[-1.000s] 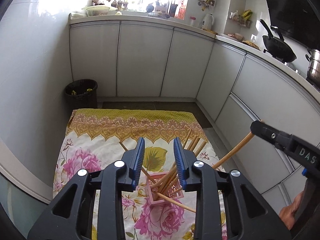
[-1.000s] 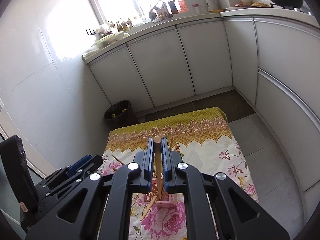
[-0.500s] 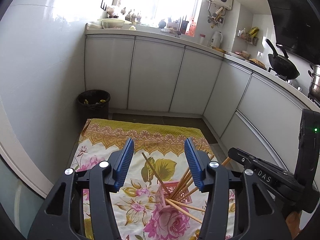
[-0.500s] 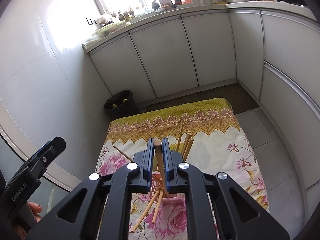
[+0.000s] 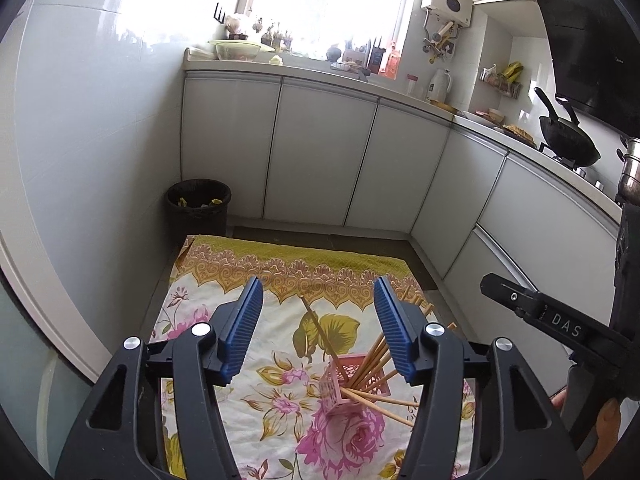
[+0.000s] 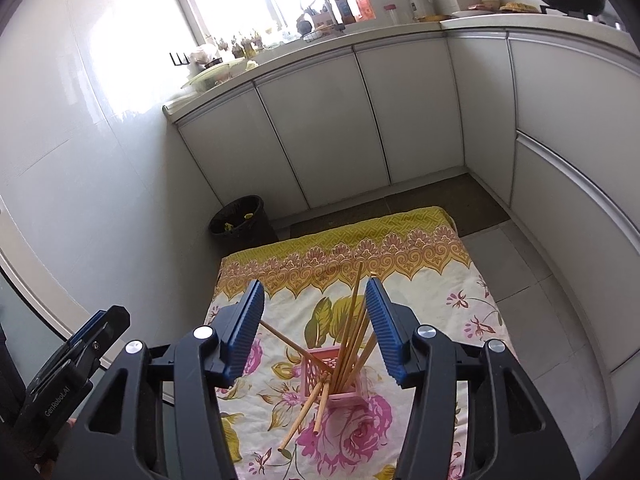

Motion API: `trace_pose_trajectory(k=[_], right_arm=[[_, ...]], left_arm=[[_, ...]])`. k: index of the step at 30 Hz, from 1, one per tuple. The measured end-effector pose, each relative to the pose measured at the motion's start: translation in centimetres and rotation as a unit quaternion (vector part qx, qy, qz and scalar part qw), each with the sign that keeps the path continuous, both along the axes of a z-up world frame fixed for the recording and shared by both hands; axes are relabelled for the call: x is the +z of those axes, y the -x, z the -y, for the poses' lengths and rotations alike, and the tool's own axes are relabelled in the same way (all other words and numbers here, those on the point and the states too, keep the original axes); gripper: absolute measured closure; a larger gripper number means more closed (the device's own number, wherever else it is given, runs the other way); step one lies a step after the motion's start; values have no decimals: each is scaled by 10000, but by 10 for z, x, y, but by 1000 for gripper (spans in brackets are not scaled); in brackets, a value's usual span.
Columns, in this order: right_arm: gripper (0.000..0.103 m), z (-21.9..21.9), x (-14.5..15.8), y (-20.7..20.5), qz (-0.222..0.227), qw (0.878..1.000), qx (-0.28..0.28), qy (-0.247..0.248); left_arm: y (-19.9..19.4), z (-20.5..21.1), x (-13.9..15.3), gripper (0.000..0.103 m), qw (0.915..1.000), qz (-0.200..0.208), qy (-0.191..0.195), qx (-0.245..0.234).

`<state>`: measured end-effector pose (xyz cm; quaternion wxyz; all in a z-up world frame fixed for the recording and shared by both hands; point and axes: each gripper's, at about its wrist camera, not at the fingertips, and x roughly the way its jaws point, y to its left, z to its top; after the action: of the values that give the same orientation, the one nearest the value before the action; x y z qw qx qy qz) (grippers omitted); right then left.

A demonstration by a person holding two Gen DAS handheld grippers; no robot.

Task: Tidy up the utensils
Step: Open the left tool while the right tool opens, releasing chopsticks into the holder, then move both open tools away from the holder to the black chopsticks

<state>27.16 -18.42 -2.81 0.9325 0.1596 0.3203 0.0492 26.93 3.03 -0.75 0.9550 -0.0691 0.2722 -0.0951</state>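
We're low in a narrow kitchen, looking across a floral cloth [image 5: 280, 320] spread on the floor, pink roses and a yellow-gold border at its far edge. On it sits the pink slotted holder [image 6: 320, 372], at six o'clock of the cloth's middle, stuffed with wooden chopsticks [image 6: 352, 328] fanning upward; several stick out through its side and lie on the cloth.

The left gripper [image 5: 318, 328] hovers above the holder, jaws opening, nothing between the blue pads. The right gripper [image 6: 316, 328] hangs over the same spot, jaws opening too, the chopsticks standing in the gap, untouched by either pad.

Around the room: a black waste bin [image 5: 199, 206] at eleven o'clock beyond the cloth, against the pale wall. White cabinet doors [image 5: 320, 152] run across twelve o'clock and curve round to three. Above them, a cluttered countertop [image 6: 360, 26] under a bright window [image 5: 328, 0], and a black wok [image 5: 568, 144] at two o'clock.
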Motion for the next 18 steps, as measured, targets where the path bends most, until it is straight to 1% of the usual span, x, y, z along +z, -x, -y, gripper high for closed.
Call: trace_pose_trajectory(k=[3,5,6,7,8,10,11,13,15,16,17,18], right_arm=[[50,3,6,14,40,10000,-32,36],[47,4,9,26,71,9999,-54,46],[46,5,11,34,97,9999,-74,46],[39,6,12,43,135,9998,-122,58],[27,8,14,52,190,9996,-181,71],[17,14,19,81,450,9981,-399,164],[12,16,21,96,600,9965,-535,236],[6,23,25,132,954,9913,-812,396],[7,29,25,168,1340,9834,-1103,521],[7,33,25,184,1535,9791,-1204,576],[7,34,23,201,1698,9750,-1285,636],[7,35,21,214,1802,9720,-1343,692]], left_arm=[[10,-5,-1,44,10000,-36,-56,45],[19,-10,-3,40,9999,-74,-109,82],[25,-13,-5,36,9998,-95,-147,111],[31,-16,-7,30,9996,-130,-199,146],[38,-21,-10,28,9993,-173,-257,188],[49,-28,-18,22,9985,-321,-389,203],[55,-32,-23,21,9976,-446,-491,177],[65,-39,-34,18,9955,-696,-645,36],[74,-44,-49,15,9906,-1057,-852,-188],[78,-44,-59,14,9860,-1312,-942,-409],[82,-43,-70,14,9788,-1619,-1050,-682],[88,-40,-80,14,9723,-1830,-1158,-878]])
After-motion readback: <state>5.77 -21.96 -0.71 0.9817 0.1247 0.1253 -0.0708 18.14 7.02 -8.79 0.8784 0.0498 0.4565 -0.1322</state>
